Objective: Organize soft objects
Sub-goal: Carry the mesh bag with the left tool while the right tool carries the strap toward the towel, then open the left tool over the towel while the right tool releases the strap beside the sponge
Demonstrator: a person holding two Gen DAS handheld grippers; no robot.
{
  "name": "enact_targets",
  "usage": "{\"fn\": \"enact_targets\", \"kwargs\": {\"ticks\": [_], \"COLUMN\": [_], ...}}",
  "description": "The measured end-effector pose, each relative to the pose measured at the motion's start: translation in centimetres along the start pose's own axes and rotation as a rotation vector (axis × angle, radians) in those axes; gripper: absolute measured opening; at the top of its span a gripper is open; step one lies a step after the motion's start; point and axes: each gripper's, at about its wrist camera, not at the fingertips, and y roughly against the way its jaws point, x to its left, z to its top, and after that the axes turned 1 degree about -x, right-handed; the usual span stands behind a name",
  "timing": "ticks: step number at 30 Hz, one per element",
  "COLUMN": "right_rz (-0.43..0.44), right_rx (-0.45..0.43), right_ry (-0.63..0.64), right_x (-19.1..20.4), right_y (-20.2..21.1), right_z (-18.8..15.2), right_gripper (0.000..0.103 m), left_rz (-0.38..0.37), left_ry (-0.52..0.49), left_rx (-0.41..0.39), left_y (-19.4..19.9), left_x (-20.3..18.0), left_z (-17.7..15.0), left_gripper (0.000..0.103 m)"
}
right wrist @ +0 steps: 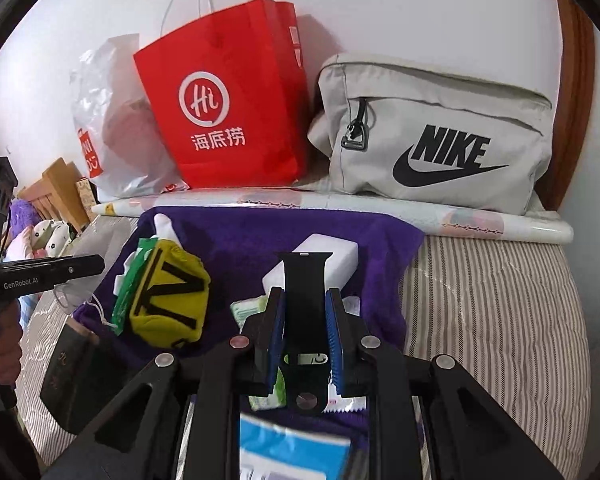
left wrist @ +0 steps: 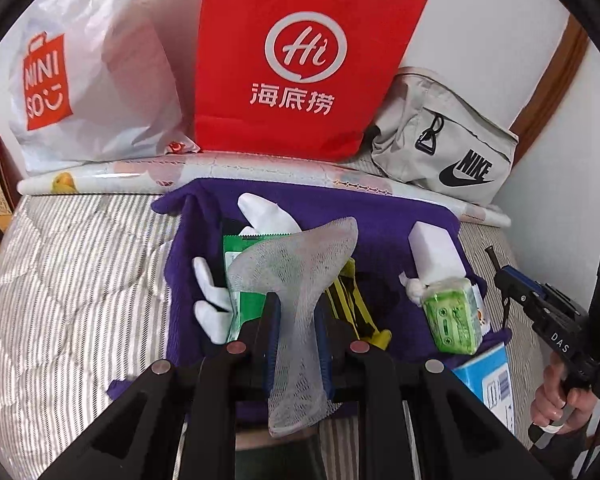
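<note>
Limp grey mesh net (left wrist: 296, 280), flared wide above left gripper (left wrist: 297, 320) jaws

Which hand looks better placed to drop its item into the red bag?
Probably left: the left gripper, shut on the white mesh sleeve, faces the red bag squarely. The right gripper holds a black strap, with that bag off left.

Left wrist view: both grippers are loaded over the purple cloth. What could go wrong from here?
1. The left gripper pinches the mesh netting mid-length; the loose lower end could snag on the gripper frame.
2. The right gripper holds the black strap only by its edges, so it could slip out.
3. The purple cloth is crowded; lowering either item may knock the green tissue pack.
</note>
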Motion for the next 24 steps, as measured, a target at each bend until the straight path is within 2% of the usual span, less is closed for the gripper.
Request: {"fn": "enact_targets", "kwargs": {"ticks": [10, 24], "right_rz": [0.004, 0.037], "right_rx": [0.056, 0.136], "right_ry": [-0.022, -0.027], "right_x": [-0.8, -1.1], "right_y": [-2.9, -5.1], "right_z": [0.4, -0.3], "right_gripper": [0.02, 0.021], "left_rz": [-0.008, -0.003], "left_ry": [0.027, 0.007], "left_rx": [0.042, 0.087], "left_y": [-2.9, -5.3], "left_x": [0.7, 0.8], "left_z": [0.9, 0.4], "left_gripper": [0.017, 0.017]}}
